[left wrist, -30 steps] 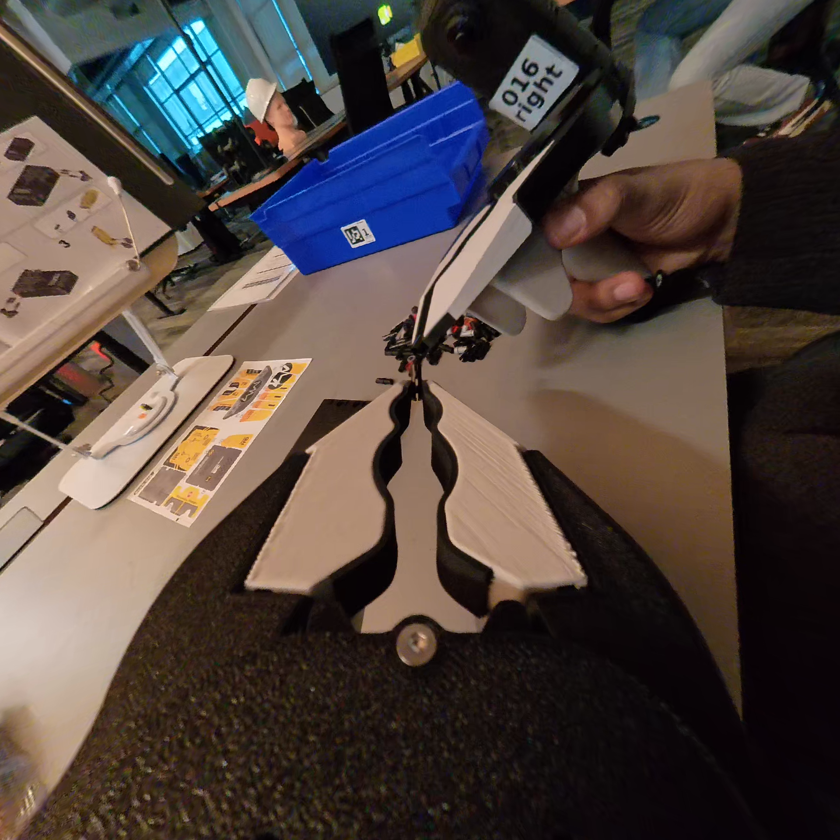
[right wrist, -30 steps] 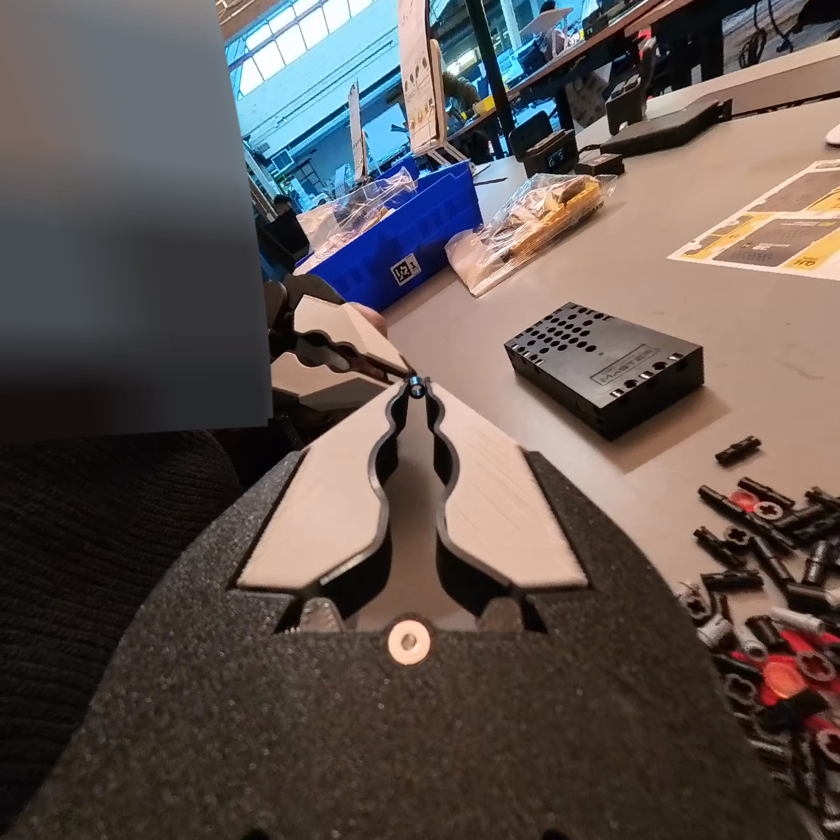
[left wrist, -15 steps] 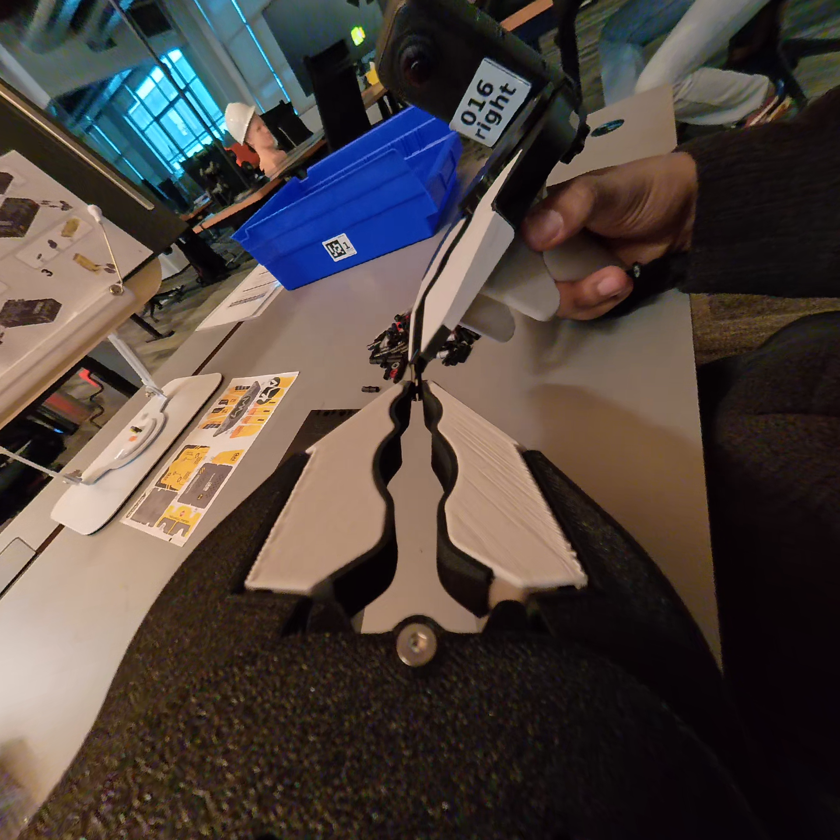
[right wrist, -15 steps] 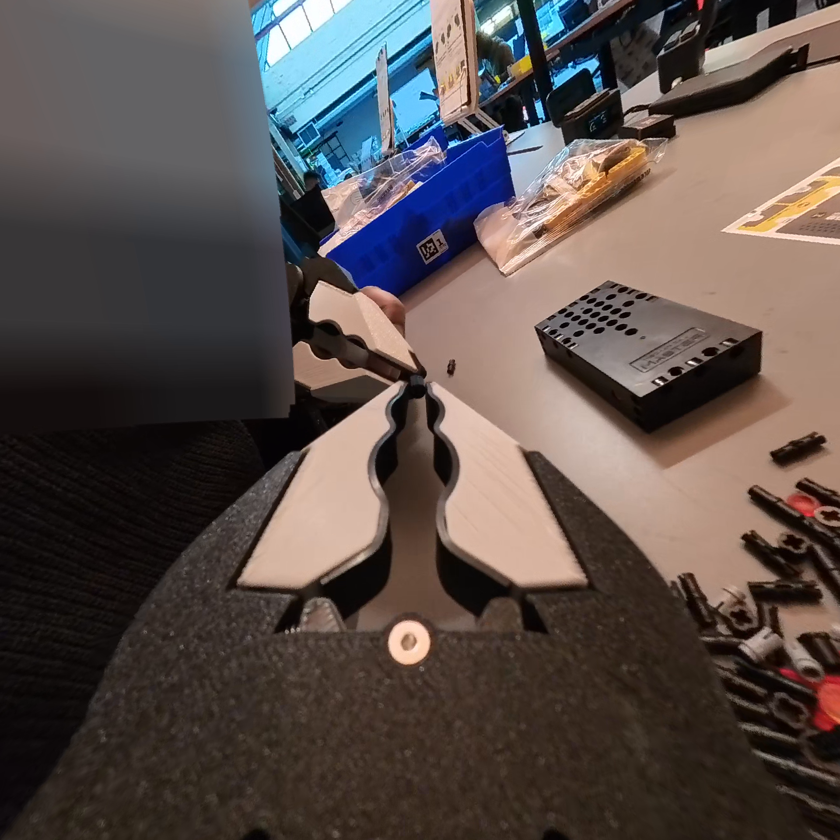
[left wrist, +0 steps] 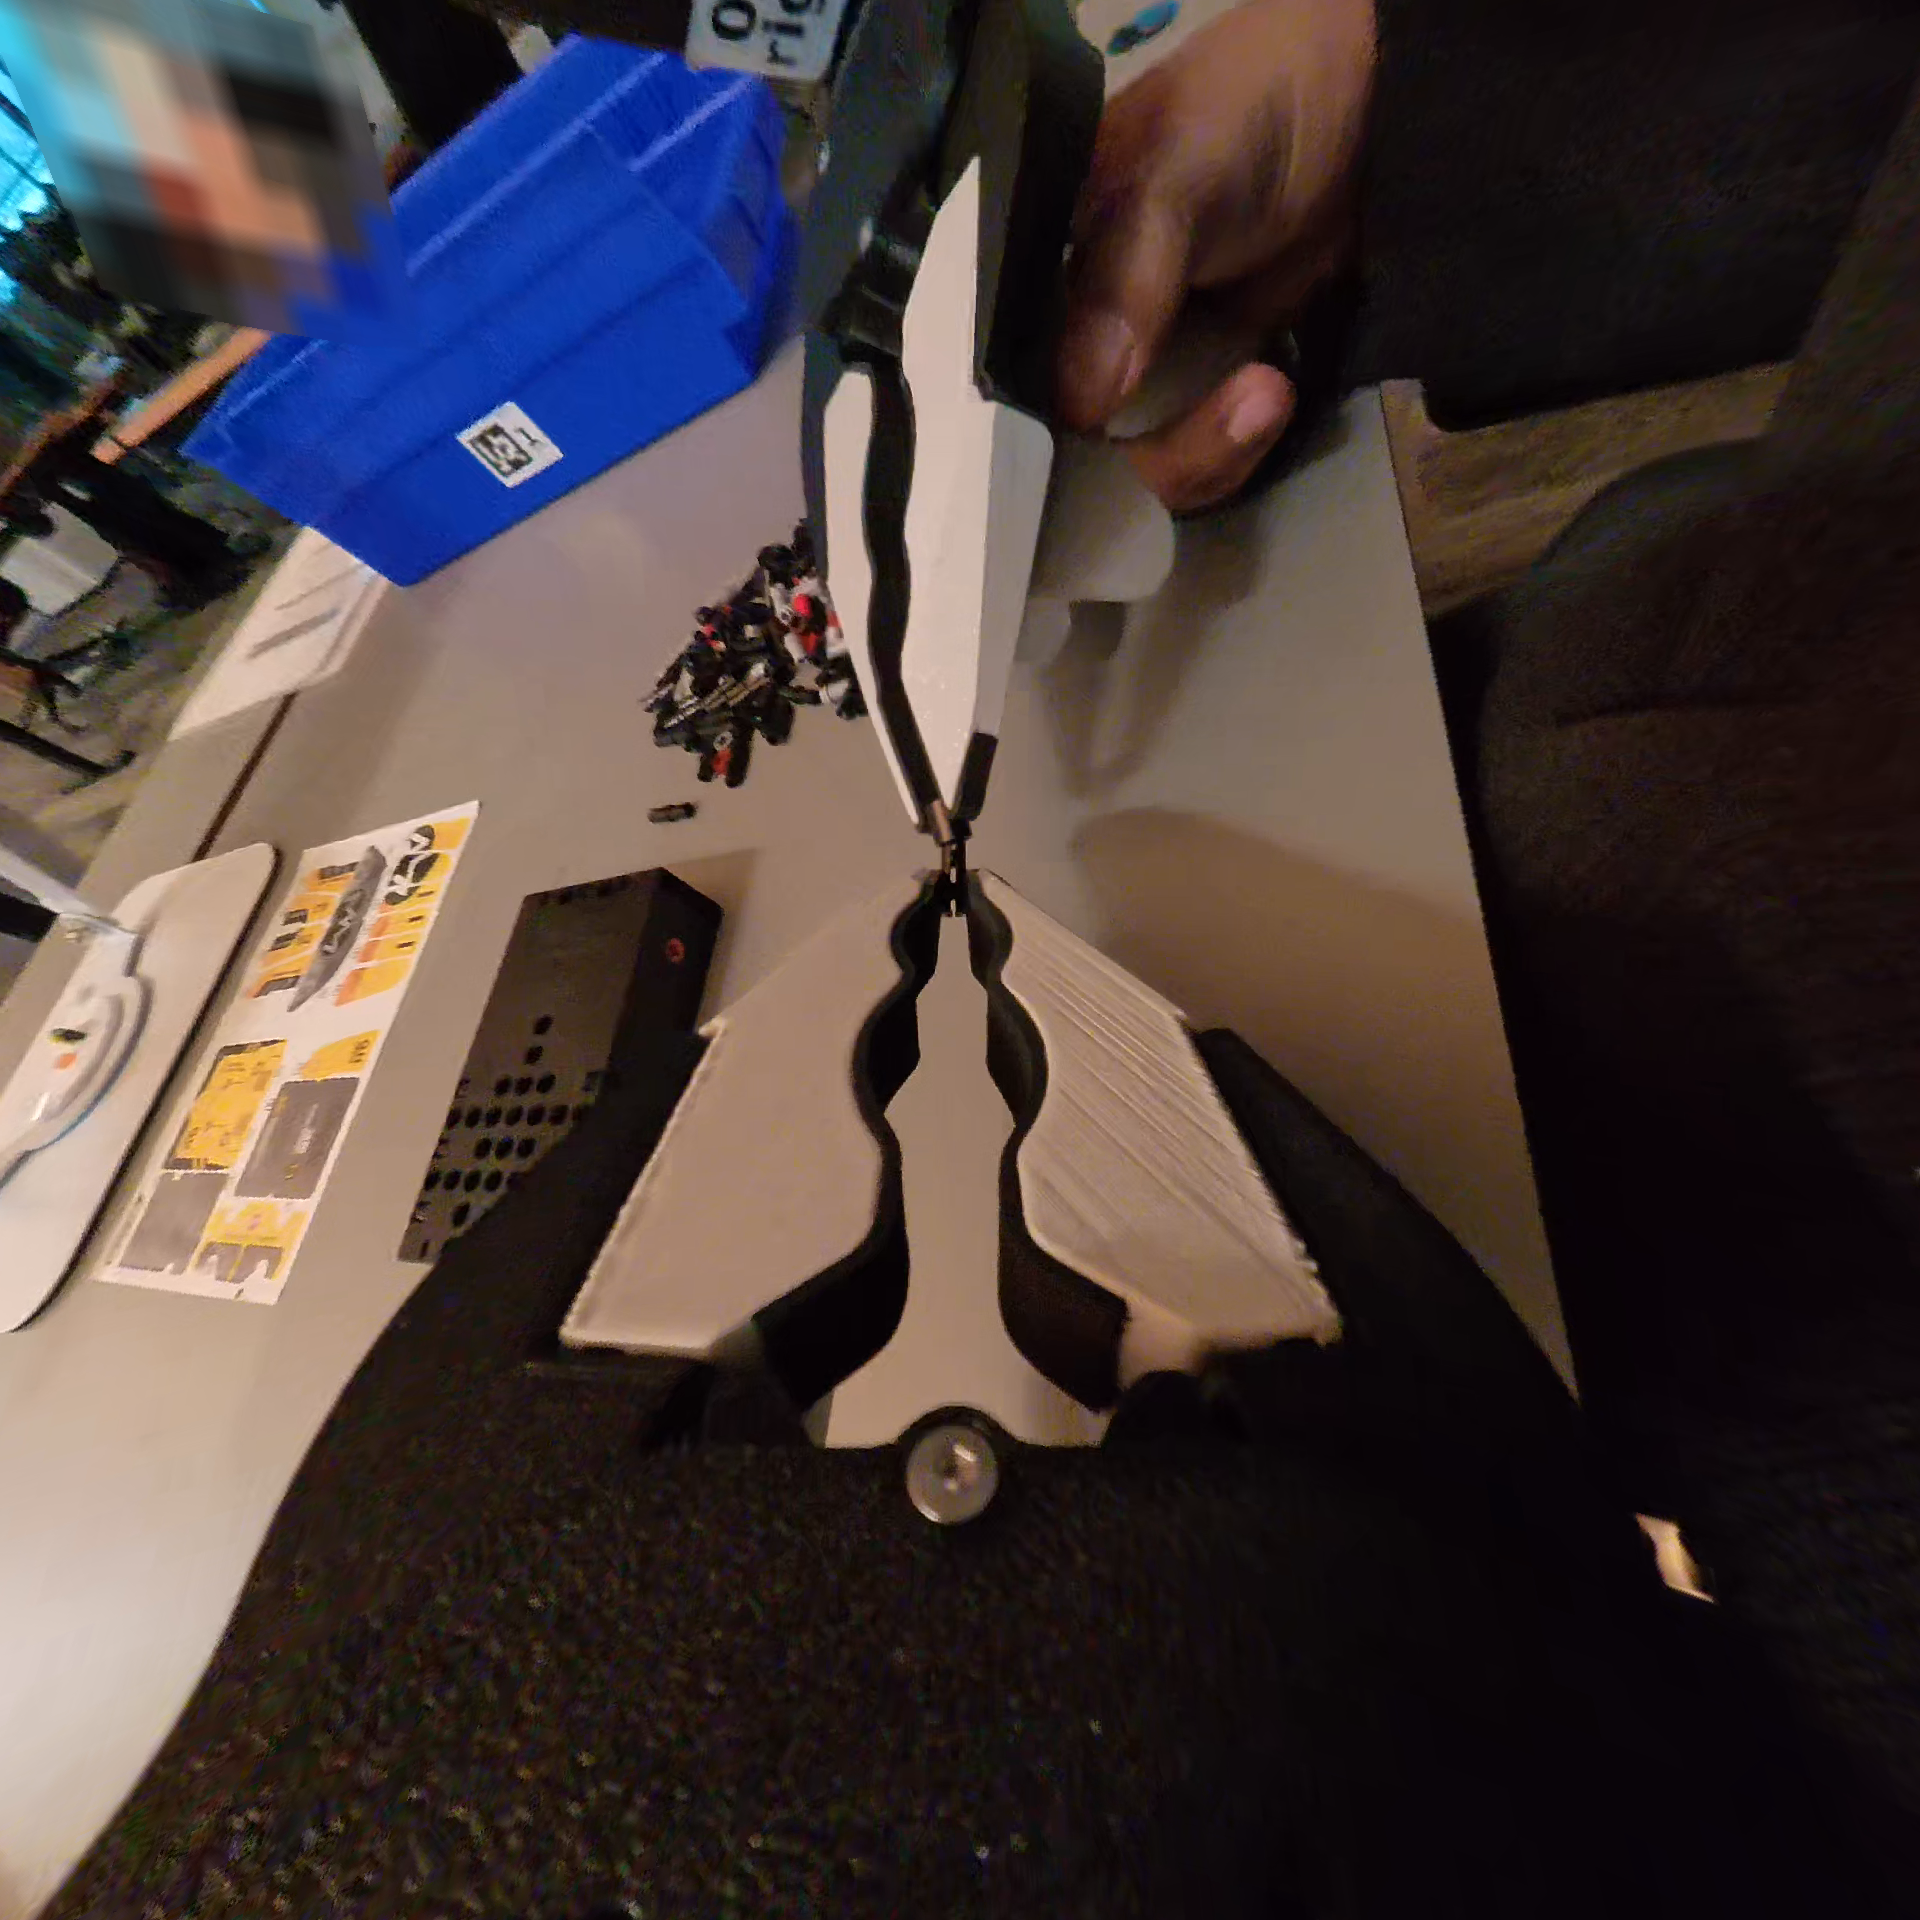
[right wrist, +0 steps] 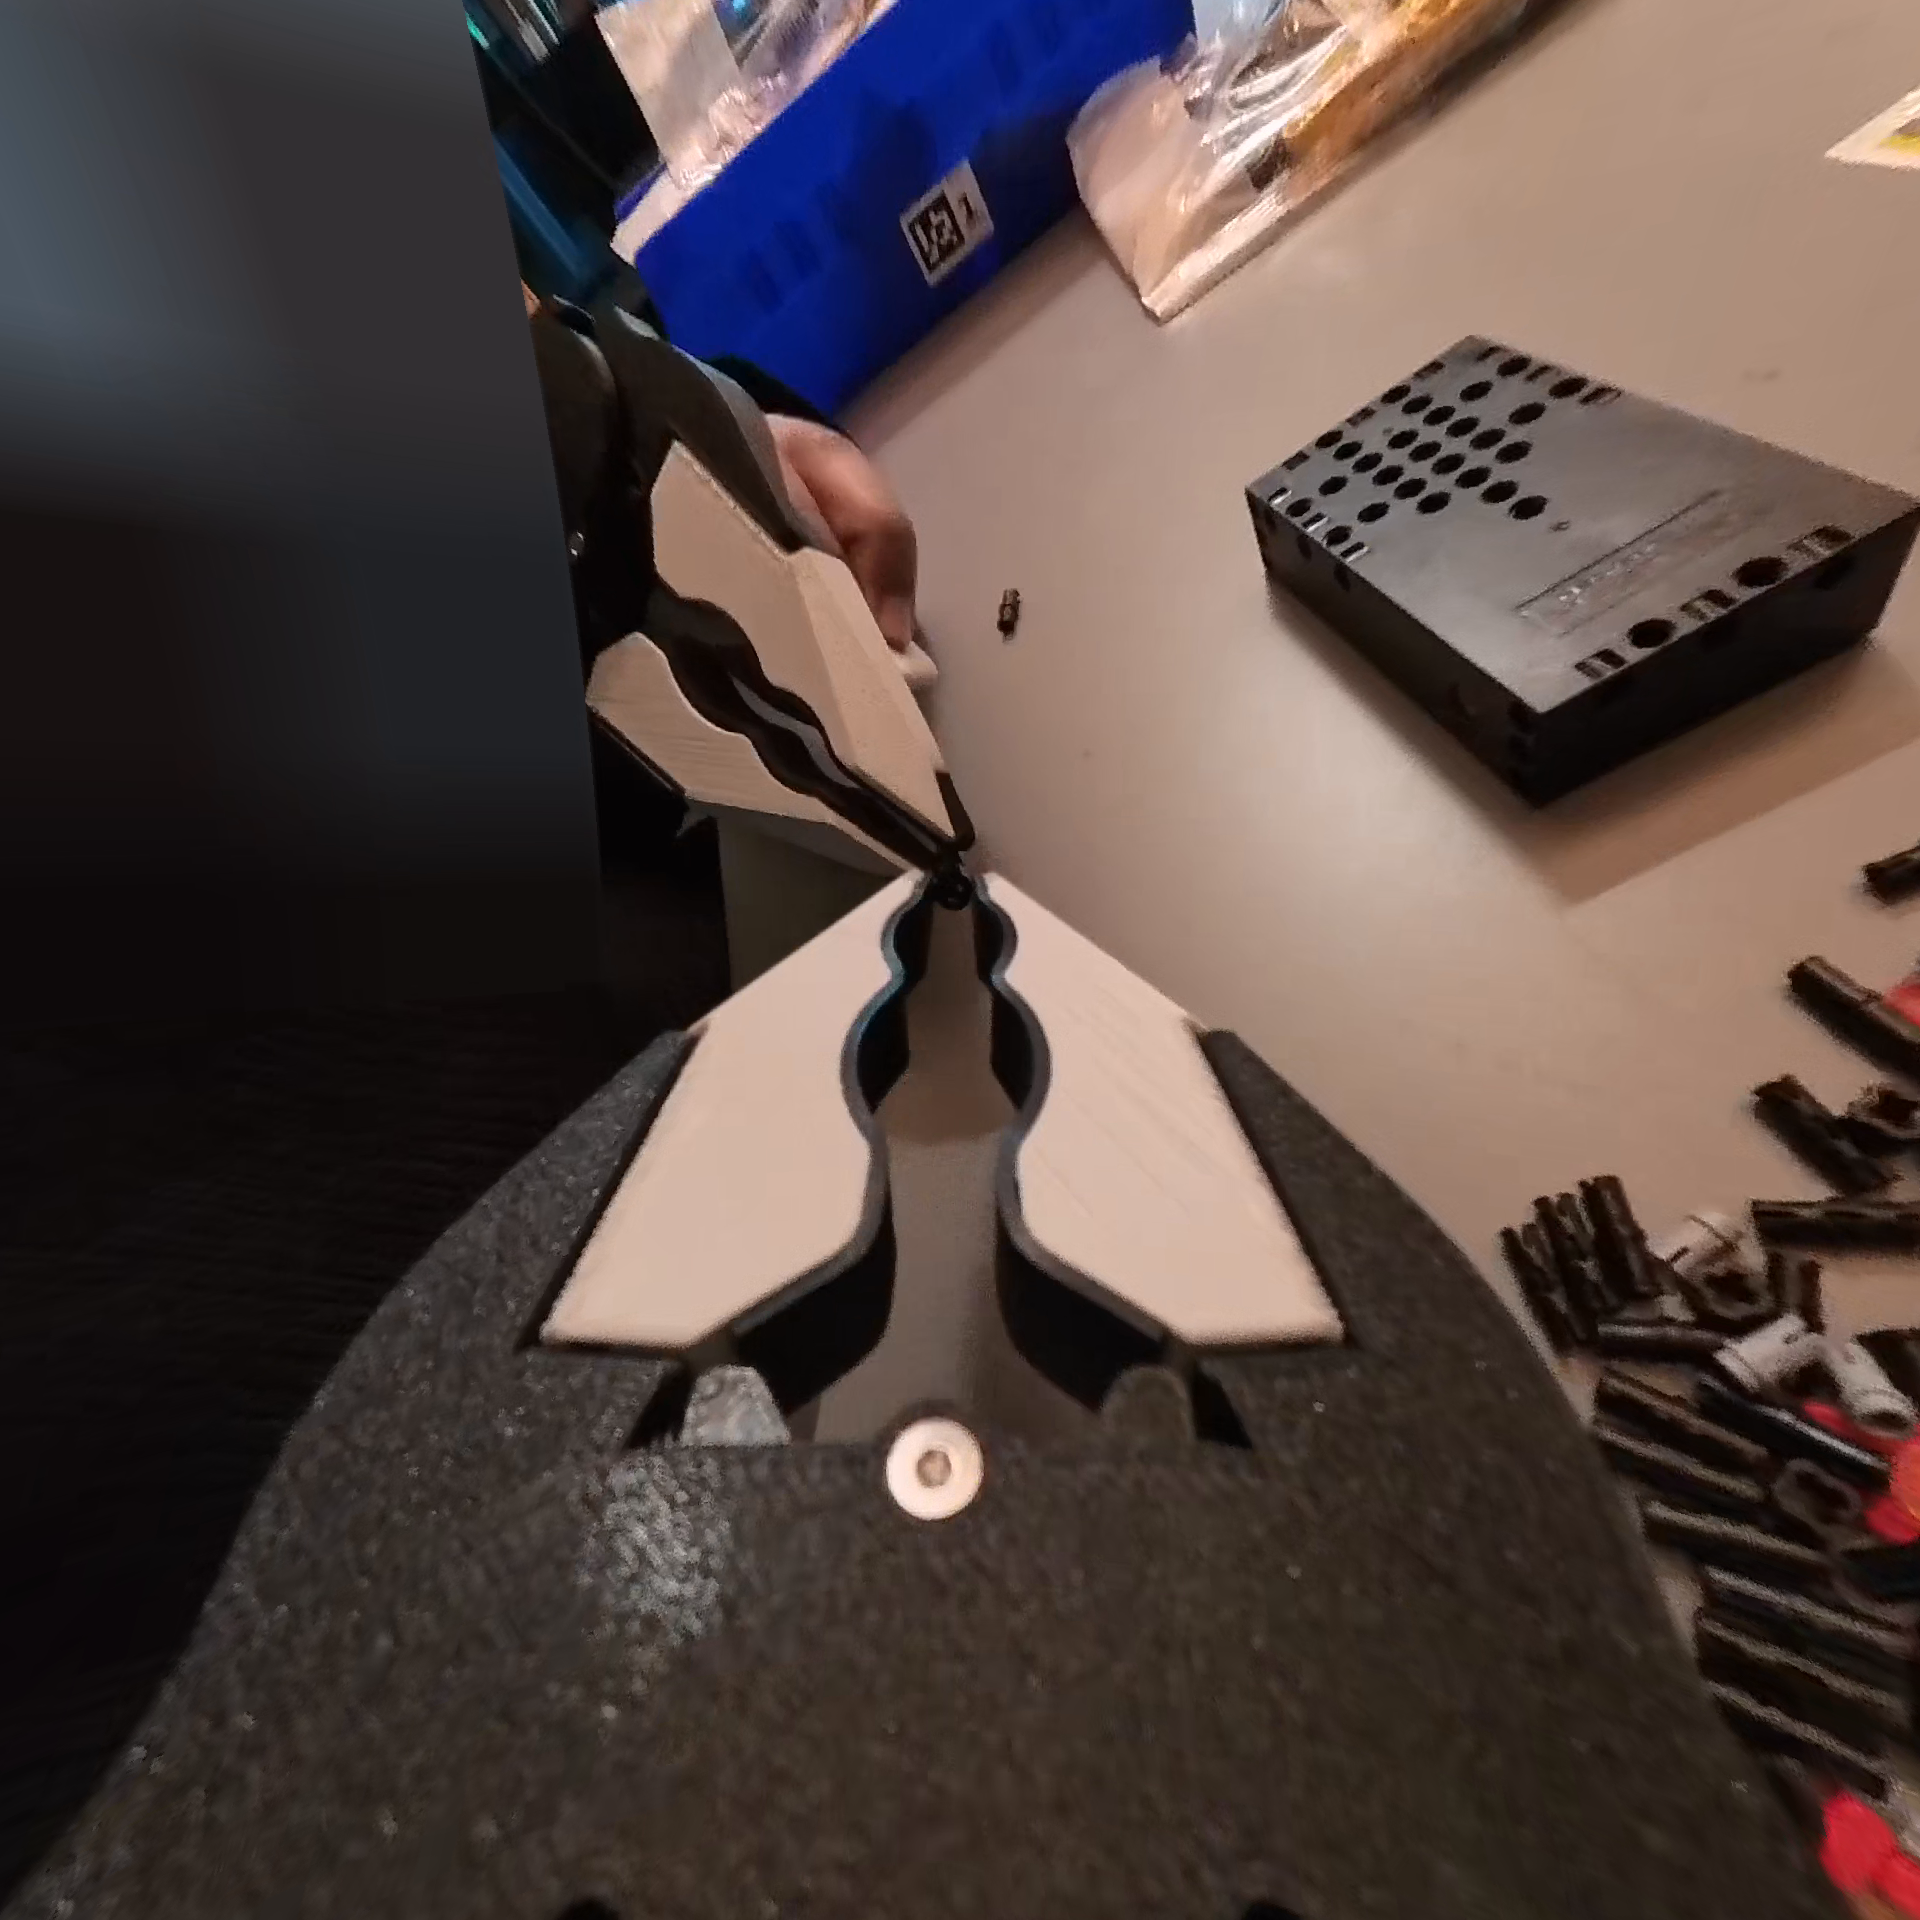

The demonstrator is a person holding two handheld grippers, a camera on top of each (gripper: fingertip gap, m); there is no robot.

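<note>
Black and tiny, the pin [left wrist: 943, 837] I hold tip to tip between left gripper [left wrist: 948, 896] and right gripper [right wrist: 948, 891], both jaws clamped on it above the counter [left wrist: 1226, 831], looks rigid, light, slippery, best pinched at its ends

left gripper [left wrist: 948, 902] pinching small pin [left wrist: 948, 878], right gripper [left wrist: 943, 821]

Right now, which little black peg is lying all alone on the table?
The lone black peg lies by itself on the grey table, near the hand; the rest are heaped in the pile of pegs.
</note>
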